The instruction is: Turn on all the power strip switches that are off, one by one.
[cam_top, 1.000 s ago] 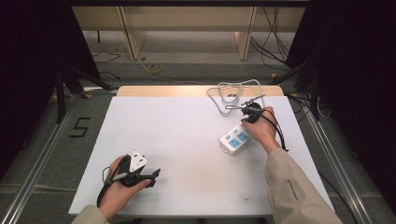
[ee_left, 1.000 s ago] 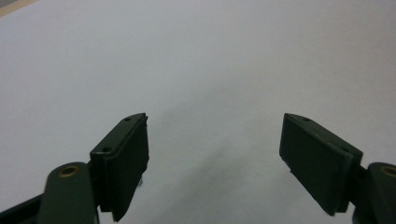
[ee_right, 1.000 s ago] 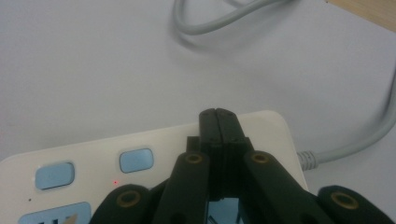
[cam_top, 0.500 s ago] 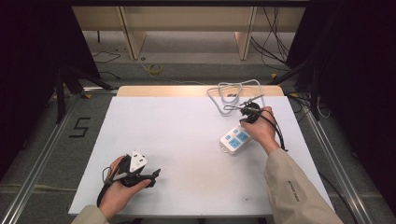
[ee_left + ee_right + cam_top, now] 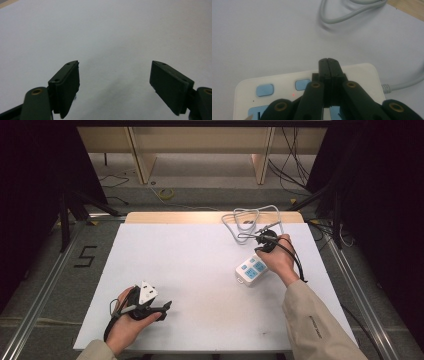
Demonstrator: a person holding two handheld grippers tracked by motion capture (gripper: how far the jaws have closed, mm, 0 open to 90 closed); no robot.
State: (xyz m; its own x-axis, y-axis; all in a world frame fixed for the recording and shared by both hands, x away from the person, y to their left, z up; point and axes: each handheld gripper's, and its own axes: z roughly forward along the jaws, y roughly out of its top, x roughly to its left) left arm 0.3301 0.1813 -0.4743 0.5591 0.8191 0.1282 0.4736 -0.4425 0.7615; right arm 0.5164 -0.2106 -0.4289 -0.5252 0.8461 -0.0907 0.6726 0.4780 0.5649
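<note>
A white power strip with pale blue buttons and sockets lies on the right half of the white table. Its grey cable coils toward the far edge. My right gripper is held over the strip's far end. In the right gripper view its jaws are pressed together with nothing between them, just above the strip's top face, where a small red light glows. My left gripper rests near the front left of the table. Its jaws stand wide apart over bare table.
The cable loops lie beyond the strip near the wooden strip at the table's far edge. A black cable trails from the right gripper past the hand. Dark curtains and metal rails flank the table.
</note>
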